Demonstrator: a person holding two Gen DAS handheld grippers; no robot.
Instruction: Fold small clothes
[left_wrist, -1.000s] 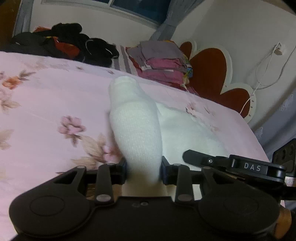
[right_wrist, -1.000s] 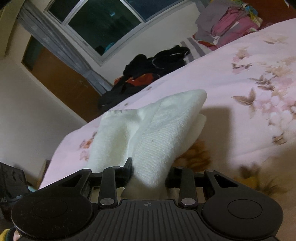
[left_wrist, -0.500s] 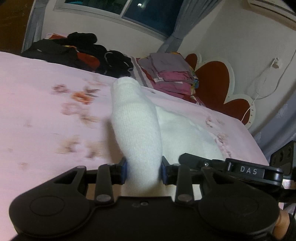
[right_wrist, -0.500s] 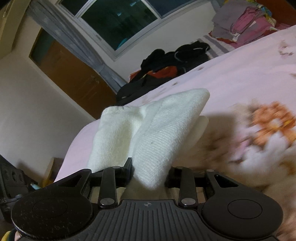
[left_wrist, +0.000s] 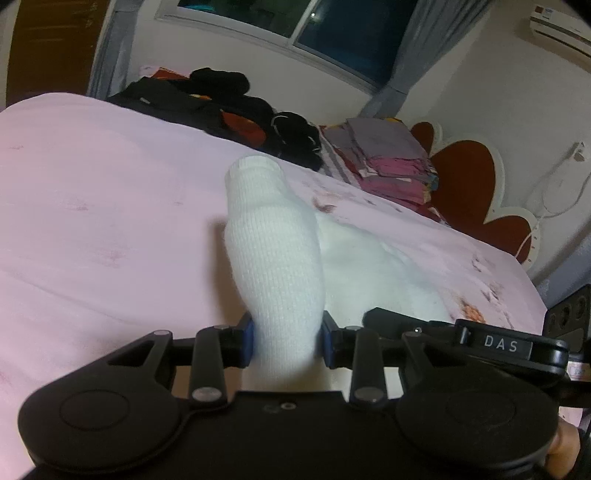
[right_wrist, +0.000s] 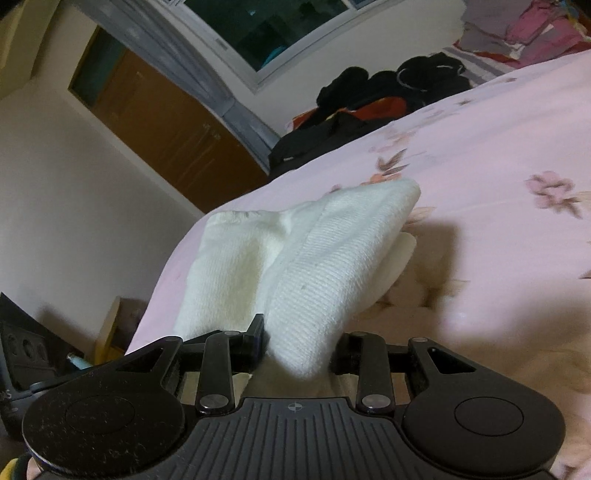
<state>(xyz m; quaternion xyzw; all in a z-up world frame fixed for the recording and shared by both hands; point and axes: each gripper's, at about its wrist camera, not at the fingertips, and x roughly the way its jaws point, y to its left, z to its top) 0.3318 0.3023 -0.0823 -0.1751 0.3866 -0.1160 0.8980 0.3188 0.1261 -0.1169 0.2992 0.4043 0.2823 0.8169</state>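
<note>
Left tool (left_wrist: 287, 341) is pinching a white knit garment (left_wrist: 275, 254): its blue-padded tips press on both sides of a bunched fold, and the cloth stands up between them in a rounded hump. Right tool (right_wrist: 298, 349) also pinches the white knit garment (right_wrist: 325, 266), w/ a thick ribbed fold squeezed between its tips and the rest fanning out to the left in that view. So the garment is held up off the bed at two spots, stretched btwn both tools; in the left wrist view its remainder spreads to the right toward the other tool's black body marked "DAS" (left_wrist: 502, 345). Below it lies the pink floral bedsheet (left_wrist: 110, 221), and the cloth throws a shadow on the sheet in the right wrist view. Can't tell whether any lower edge touches the sheet. At the far side of the bed sits a heap of black clothes (left_wrist: 229, 99) w/ a bit of red/orange showing, and just beside it a stack of folded clothes (left_wrist: 388, 162) in grey and pink. Behind the stack is a red headboard (left_wrist: 465, 184) w/ white scalloped trim. A dark window (left_wrist: 332, 33) w/ grey curtains is on the back wall; a brown wooden door (right_wrist: 166, 129) shows in the right wrist view.
</note>
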